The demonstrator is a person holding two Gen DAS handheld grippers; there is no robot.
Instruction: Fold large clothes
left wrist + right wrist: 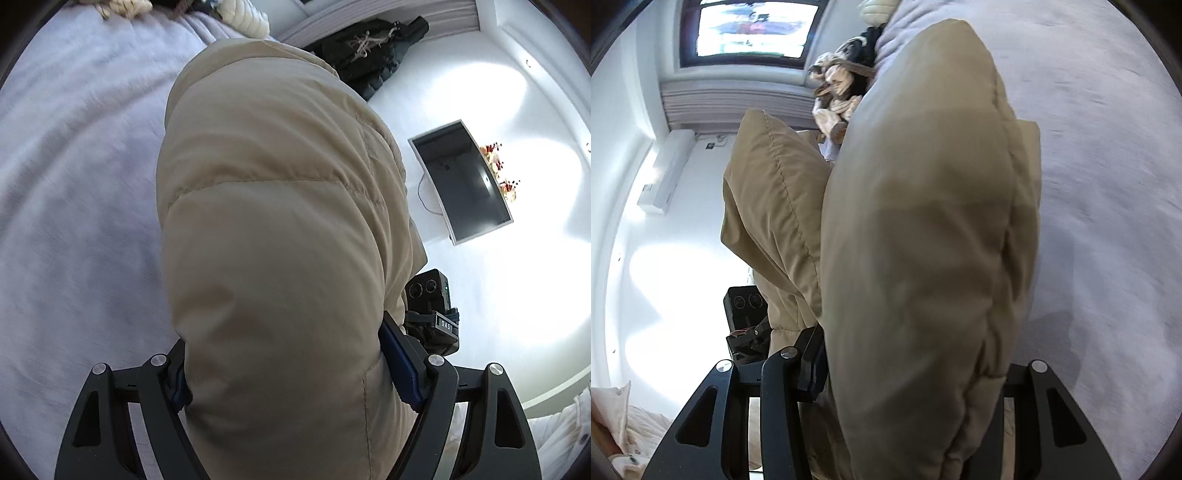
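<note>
Puffer jacket [273,229], beige and quilted, held up between two grippers over a pale bed.

Nearest the left wrist camera, the left gripper [291,373] is clamped on a thick padded fold, its blue pads [400,365] pressing both sides. The right gripper [908,376] likewise squeezes a bulging fold, with another quilted flap hanging beside it. Behind lies the lilac-grey bedspread [74,184]. Farther off are a dark garment [373,55] by the wall and a wall-mounted screen [461,181].
</note>
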